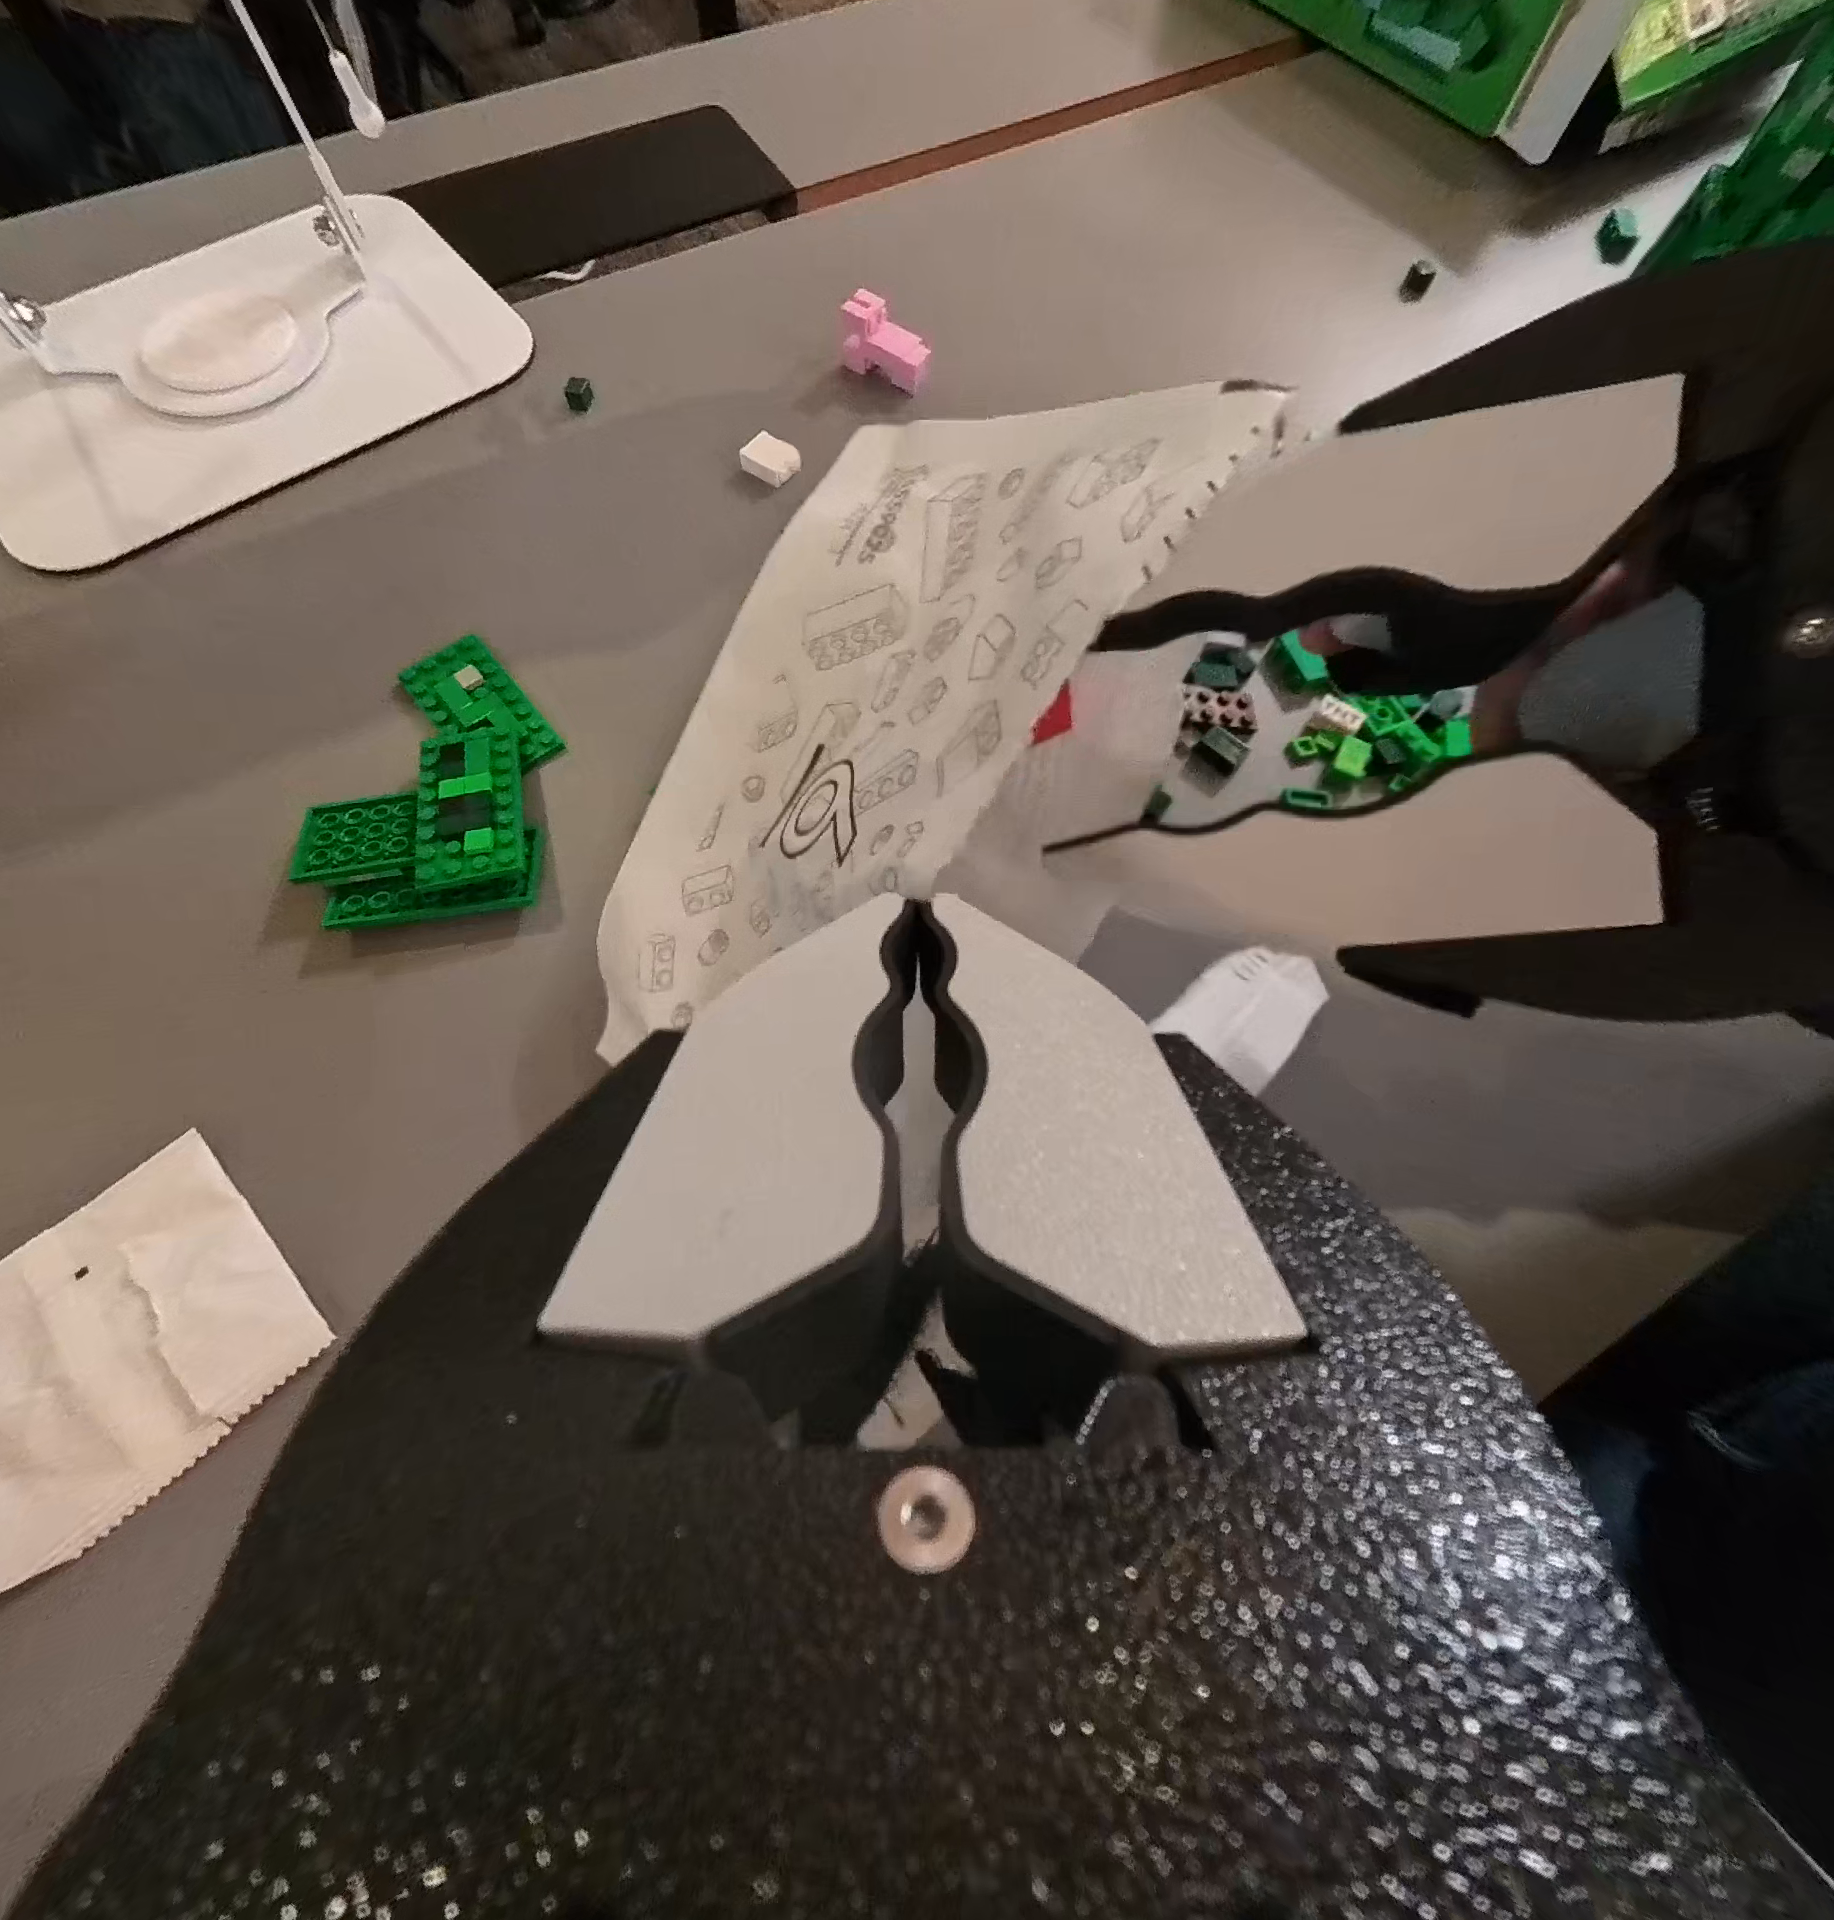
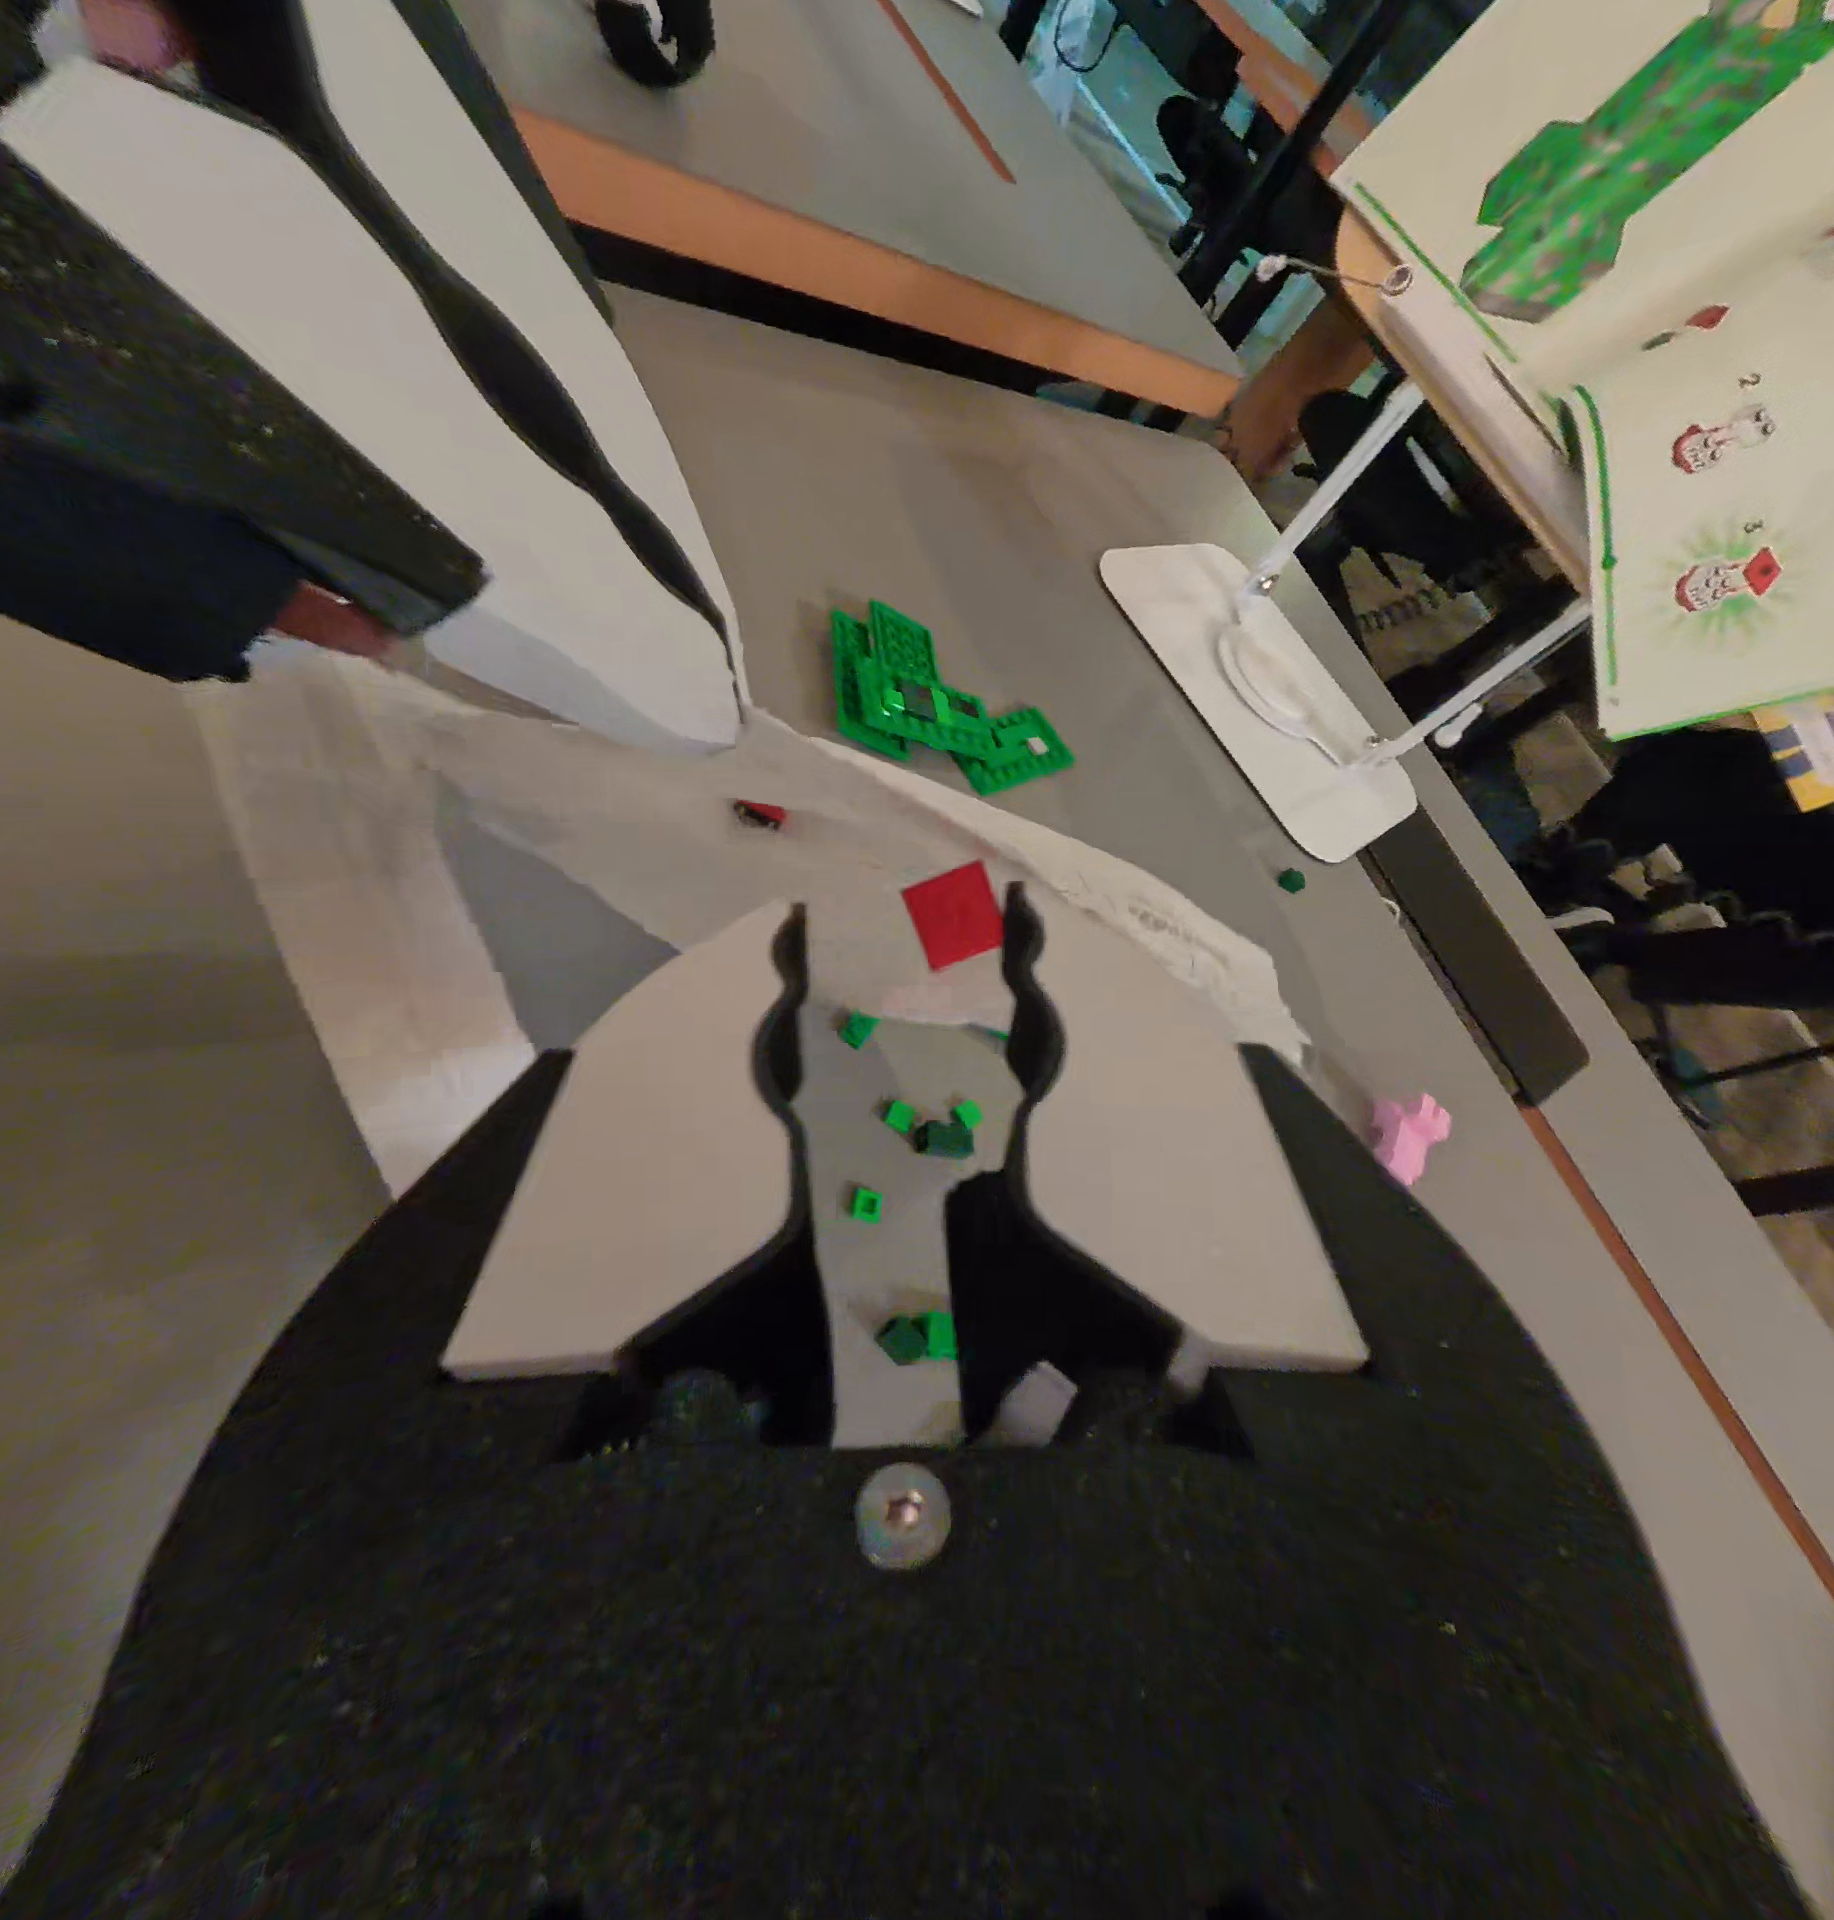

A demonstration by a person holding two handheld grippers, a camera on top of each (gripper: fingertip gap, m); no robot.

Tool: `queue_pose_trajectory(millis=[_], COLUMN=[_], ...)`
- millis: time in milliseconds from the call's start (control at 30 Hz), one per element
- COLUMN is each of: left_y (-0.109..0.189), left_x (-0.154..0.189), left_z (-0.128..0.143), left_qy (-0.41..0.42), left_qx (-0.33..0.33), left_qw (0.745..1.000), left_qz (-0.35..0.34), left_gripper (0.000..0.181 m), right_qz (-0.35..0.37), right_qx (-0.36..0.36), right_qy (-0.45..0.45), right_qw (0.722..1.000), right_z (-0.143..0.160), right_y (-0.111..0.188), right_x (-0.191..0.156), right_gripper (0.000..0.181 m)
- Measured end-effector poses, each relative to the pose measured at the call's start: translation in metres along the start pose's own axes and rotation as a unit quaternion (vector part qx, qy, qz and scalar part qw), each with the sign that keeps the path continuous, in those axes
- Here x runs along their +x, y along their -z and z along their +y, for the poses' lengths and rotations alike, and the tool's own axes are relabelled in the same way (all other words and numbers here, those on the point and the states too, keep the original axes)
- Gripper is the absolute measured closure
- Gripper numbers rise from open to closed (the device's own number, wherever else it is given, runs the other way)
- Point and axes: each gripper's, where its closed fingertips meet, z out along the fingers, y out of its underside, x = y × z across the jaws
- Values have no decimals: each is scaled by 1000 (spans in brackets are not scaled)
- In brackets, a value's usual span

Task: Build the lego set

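Left wrist view: bag (image 1: 892, 665) lifted for emptying.
Left gripper (image 1: 918, 914) clenched on the bag's edge, likely tipping bricks (image 1: 1349, 727) out; right gripper (image 2: 908, 914) hung released over them.

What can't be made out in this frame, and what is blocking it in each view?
- Loose brick pile, left wrist view: seen only through the open right gripper; its fingers hide the rest.
- Paper bag clamped in the left gripper: any bricks left inside it cannot be seen.
- Pink brick figure, right wrist view: partly behind a finger of the gripper.
- Instruction booklet, right wrist view: cut off by the edge.
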Motion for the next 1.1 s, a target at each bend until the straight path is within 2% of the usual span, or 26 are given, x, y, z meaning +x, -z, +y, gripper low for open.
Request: queue_pose_trajectory(millis=[33, 167, 233, 333, 433, 500, 600, 733, 900, 1100], left_y=[0, -2, -3, -4, 1, 5, 8, 11, 11, 8], left_x=[0, -4, -3, -11, -24, -31, -37, -41, -44, -39], left_z=[0, 1, 2, 4, 5, 4, 5, 9, 10, 12], left_qy=[-1, -6, -4, -12, -19, -17, -11, -4, 3, -3], left_qx=[0, -6, -7, -17, -20, -16, -14, -16, -14, -21], left_qw=[1000, 1000, 1000, 999, 996, 994, 994, 994, 995, 996], left_qz=[-2, -18, -14, -44, -87, -104, -107, -106, -99, -88], left_gripper=[181, 181, 181, 181, 181, 181, 181, 181, 181, 181], right_qz=[-3, -25, -24, -14, 49, 27, -65, -114, -170, -173], right_qx=[-1, 27, 39, 38, 24, -17, -97, -172, -189, -247], right_qy=[-5, -35, -47, -59, -88, -133, -182, -172, -186, -184], right_qw=[1000, 999, 998, 997, 995, 991, 976, 963, 949, 936], right_z=[1, -3, -3, 4, 34, 69, 123, 169, 180, 190], right_y=[-1, 9, 18, 38, 68, 75, 71, 68, 67, 62], right_x=[-1, -6, -1, 12, 58, 73, 65, 56, 41, 30], right_gripper=[139, 137, 139, 139, 149, 150, 149, 149, 160, 165])
